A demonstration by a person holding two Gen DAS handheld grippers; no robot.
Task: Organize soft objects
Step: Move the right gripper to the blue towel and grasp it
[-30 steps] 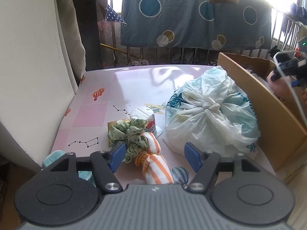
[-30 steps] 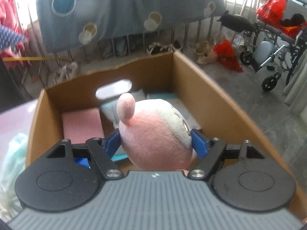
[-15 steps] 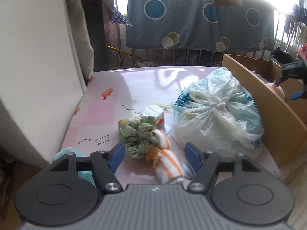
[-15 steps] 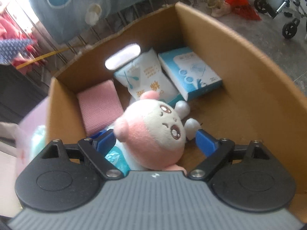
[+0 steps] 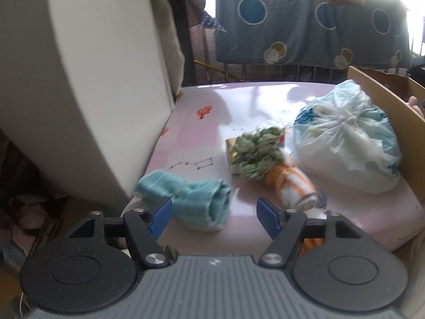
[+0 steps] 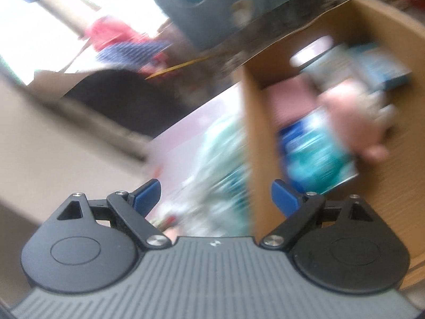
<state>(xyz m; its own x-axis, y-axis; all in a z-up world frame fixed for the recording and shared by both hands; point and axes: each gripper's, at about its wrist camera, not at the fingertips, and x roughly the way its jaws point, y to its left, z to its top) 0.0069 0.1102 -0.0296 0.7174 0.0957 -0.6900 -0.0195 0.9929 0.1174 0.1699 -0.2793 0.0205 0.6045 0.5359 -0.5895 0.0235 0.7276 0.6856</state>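
In your left wrist view, the left gripper (image 5: 213,214) hangs over the near edge of the pink tabletop (image 5: 239,111) with its jaws moderately wide and nothing pressed between them; the rolled teal cloth (image 5: 196,199) lies just ahead, close against the left pad, so this looks like the approach to the next pick. Beyond it sit the green scrunchie (image 5: 255,154), the orange striped roll (image 5: 292,183) and the tied plastic bag (image 5: 348,143), with the cardboard box (image 5: 385,101) at the far right. To go on, centre the jaws around the teal cloth before you close. In your right wrist view, badly blurred, the right gripper (image 6: 216,194) stands wide and empty, its jaws having just been opening; the pink plush toy (image 6: 353,111) lies inside the box, apart from the pads, so that drop seems done.
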